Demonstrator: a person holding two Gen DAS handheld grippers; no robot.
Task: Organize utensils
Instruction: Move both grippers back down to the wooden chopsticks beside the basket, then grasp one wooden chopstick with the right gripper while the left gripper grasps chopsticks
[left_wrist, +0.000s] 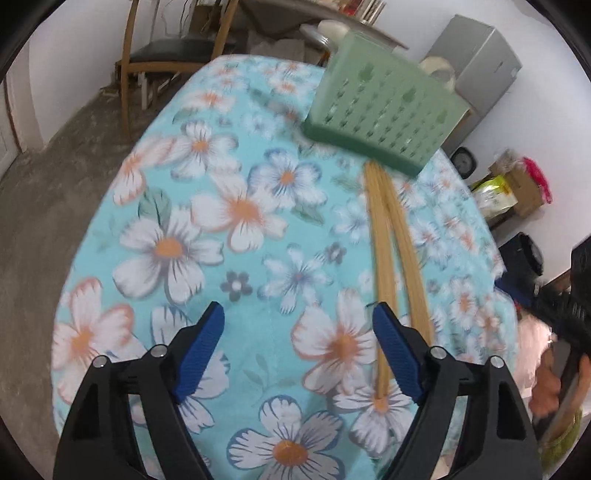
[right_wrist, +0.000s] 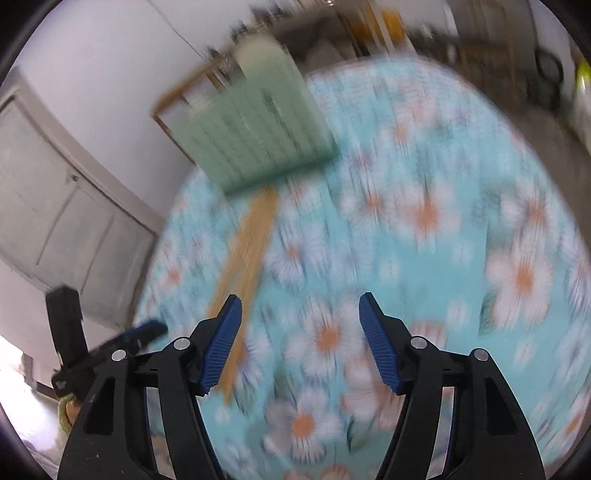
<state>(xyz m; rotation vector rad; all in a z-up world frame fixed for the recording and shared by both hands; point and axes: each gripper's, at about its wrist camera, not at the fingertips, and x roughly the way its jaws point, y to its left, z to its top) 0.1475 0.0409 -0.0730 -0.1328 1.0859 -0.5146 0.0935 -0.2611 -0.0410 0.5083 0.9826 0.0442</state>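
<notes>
No brand, label or writing can be read in either view. The left tool (left_wrist: 297, 321) stands wide apart with nothing between its blue pads, over the flowered cloth on the counter (left_wrist: 192, 229). The wooden chopsticks (left_wrist: 386, 251) lie on the cloth just at its right finger, running away from it to the foot of the green perforated utensil holder (left_wrist: 380, 107), which stands beyond the tool toward the far edge. In the blurred right wrist view, the right tool (right_wrist: 300, 310) is also parted and holds nothing; the chopsticks (right_wrist: 247, 251) lie beside its left finger, leading up to the holder (right_wrist: 255, 129) ahead.
</notes>
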